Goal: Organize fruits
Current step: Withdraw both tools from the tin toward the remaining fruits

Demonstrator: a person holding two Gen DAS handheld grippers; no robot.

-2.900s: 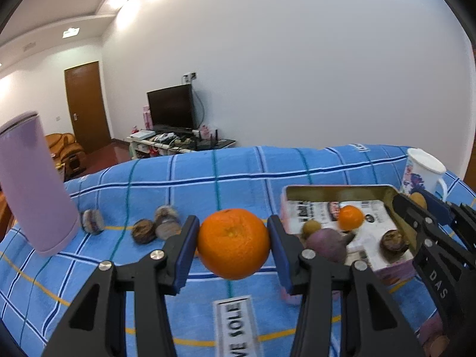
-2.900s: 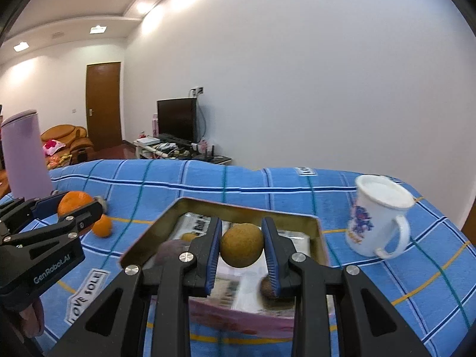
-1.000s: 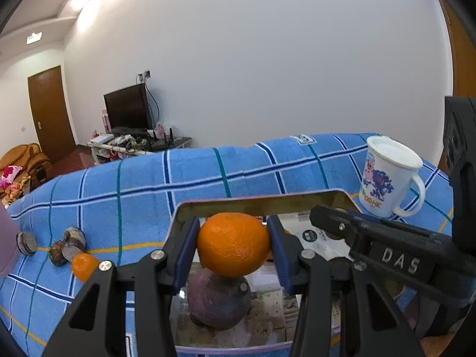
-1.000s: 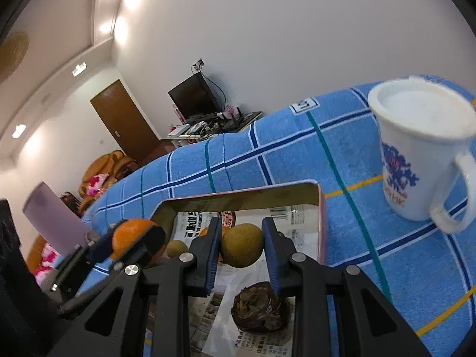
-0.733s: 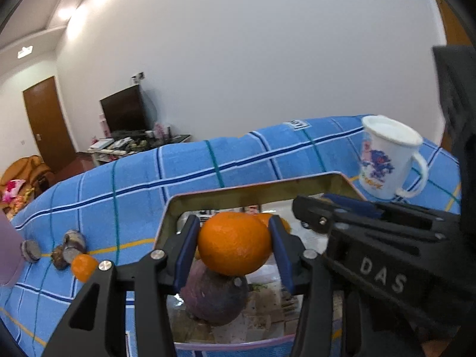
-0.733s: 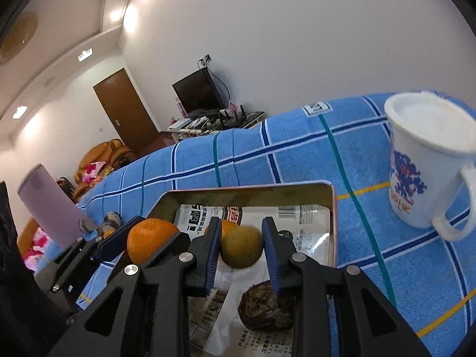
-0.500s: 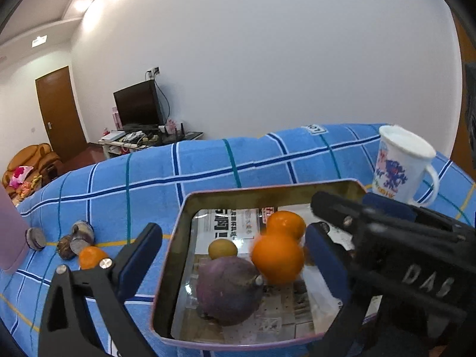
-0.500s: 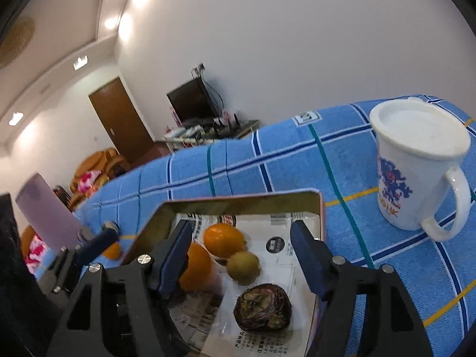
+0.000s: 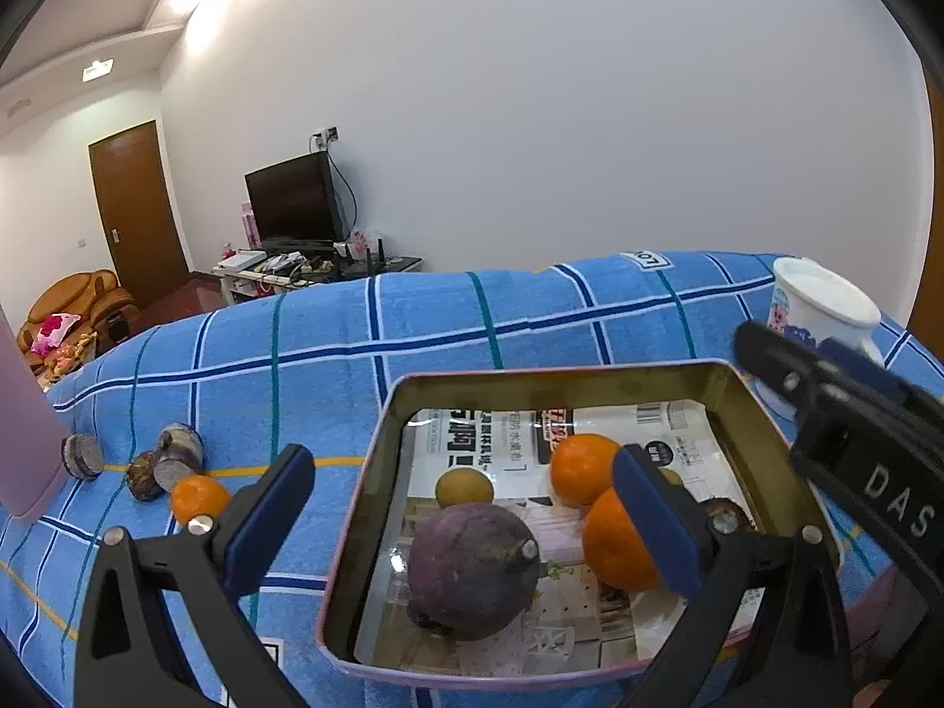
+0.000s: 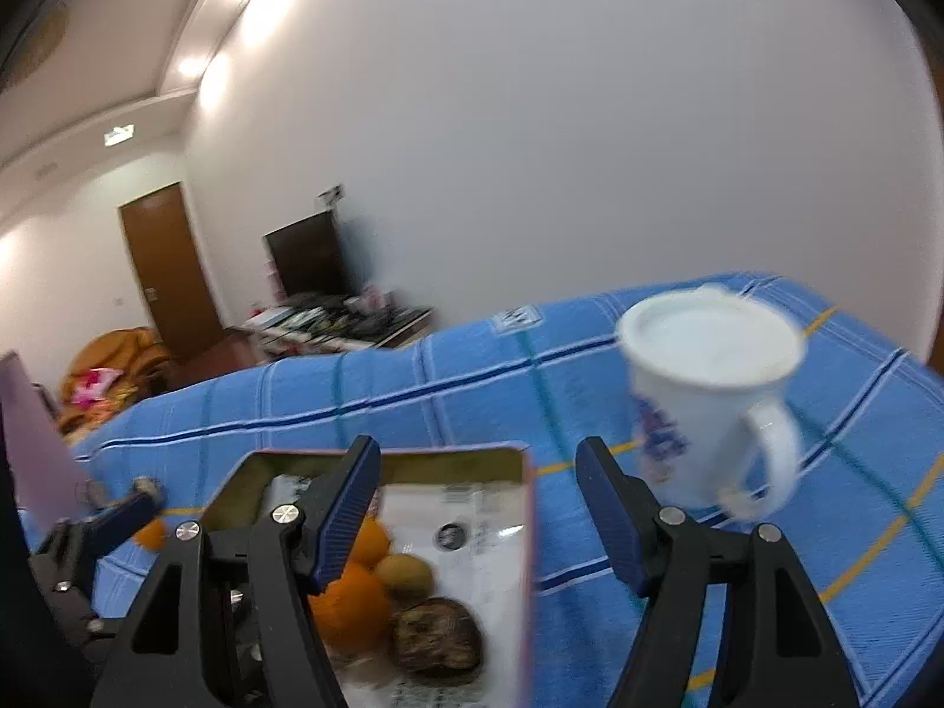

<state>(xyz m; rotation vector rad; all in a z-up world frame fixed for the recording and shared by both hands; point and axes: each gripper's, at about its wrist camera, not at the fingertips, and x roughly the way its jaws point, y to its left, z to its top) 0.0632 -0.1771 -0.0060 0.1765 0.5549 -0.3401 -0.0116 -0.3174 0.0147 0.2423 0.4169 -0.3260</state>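
A metal tin (image 9: 554,379) lined with newspaper sits on the blue checked cloth. In it lie a large purple fruit (image 9: 472,569), two oranges (image 9: 613,543) (image 9: 581,467), a small yellow-brown fruit (image 9: 464,487) and a dark wrinkled fruit (image 10: 435,640). My left gripper (image 9: 466,516) is open and empty above the tin's front left. My right gripper (image 10: 481,516) is open and empty above the tin's right rim (image 10: 528,531). A small orange (image 9: 197,498) lies on the cloth left of the tin.
A white mug (image 10: 708,395) stands right of the tin. Dark round fruit pieces (image 9: 171,457) lie near the small orange. A tall lilac cup (image 9: 23,430) stands at the far left. The right gripper's arm (image 9: 849,442) crosses the tin's right side.
Both grippers have opened and let go. The big orange and the yellow-brown fruit now lie in the tin. The right gripper has since swung right, toward the mug.
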